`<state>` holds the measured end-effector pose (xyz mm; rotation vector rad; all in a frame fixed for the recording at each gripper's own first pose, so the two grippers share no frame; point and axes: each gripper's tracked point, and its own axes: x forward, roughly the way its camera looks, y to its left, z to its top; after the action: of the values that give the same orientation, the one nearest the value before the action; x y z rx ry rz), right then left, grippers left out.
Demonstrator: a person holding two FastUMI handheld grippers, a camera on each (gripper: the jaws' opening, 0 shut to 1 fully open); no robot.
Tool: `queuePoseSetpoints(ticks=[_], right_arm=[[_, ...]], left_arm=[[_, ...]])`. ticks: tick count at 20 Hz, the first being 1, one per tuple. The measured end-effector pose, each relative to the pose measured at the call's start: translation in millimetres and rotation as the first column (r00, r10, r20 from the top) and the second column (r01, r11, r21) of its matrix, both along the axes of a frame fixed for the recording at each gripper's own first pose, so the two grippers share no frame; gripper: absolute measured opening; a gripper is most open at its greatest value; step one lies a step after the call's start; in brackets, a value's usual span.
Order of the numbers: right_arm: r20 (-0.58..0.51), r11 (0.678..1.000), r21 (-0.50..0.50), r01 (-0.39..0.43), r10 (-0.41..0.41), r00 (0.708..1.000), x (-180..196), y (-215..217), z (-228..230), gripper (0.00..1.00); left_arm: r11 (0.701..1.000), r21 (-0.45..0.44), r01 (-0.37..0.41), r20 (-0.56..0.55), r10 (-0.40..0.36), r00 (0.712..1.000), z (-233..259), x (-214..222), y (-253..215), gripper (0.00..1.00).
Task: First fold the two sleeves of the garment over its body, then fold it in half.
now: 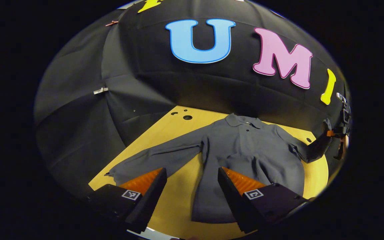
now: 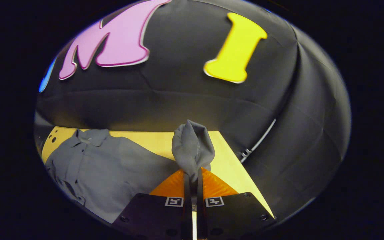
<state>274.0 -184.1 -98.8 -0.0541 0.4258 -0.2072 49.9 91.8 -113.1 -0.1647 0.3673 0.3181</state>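
Grey collared shirt (image 1: 245, 146) lies flat, face up, on the yellow counter (image 1: 182, 200), collar toward the booth wall, hem toward the cameras.

Right hand-held gripper (image 2: 193, 173): fingers pressed together, pinching the cuff end of one sleeve (image 2: 192, 146). That cuff bunches up above the fingertips, lifted off the counter. In the left gripper view the same sleeve (image 1: 312, 150) rises from the shoulder up to the far gripper at the right edge.

Key relation: from the right hand-held gripper, the shirt body (image 2: 112, 173) lies to the left and slightly lower, w/ the sleeve's long axis running from cuff back to shoulder, roughly crosswise to the body. So, imo, the carry needs to go leftward across that axis, over the chest, then lower & let go.

Left hand-held gripper (image 1: 192, 186): fingers spread wide, holding nothing, hovering over the hem side. Other sleeve (image 1: 155, 158) lies flat, stretched out to the left, its cuff just beyond the left fingertip. Left one is clearly nearer to it, so prob. its job next.

Stage, judged: first sleeve fold underway, second sleeve and half-fold not yet done.
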Motion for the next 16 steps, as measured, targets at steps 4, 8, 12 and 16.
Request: queuePoseSetpoints(ticks=[4, 8, 12, 16], right_arm=[[0.030, 0.995, 0.010, -0.096, 0.095, 0.995, 21.9, 75.2, 19.6, 0.09], [0.033, 0.981, 0.014, -0.193, 0.193, 0.981, 38.9, 154.3, 23.4, 0.09], [0.042, 0.953, 0.009, -0.304, 0.303, 0.952, 50.1, 236.7, 33.0, 0.09], [0.038, 0.915, 0.010, -0.404, 0.403, 0.914, 59.0, 319.5, 29.8, 0.09]], left_arm=[[0.999, 0.024, -0.034, 0.004, 0.034, 0.999, 0.2, -12.7, 30.5, 0.97], [0.998, -0.012, -0.064, -0.014, 0.064, 0.998, -9.1, -23.9, 54.2, 0.97], [0.993, -0.032, -0.110, -0.026, 0.109, 0.994, -16.1, -35.2, 76.0, 0.97], [0.982, -0.074, -0.173, -0.047, 0.170, 0.984, -24.9, -50.0, 97.9, 0.97]])
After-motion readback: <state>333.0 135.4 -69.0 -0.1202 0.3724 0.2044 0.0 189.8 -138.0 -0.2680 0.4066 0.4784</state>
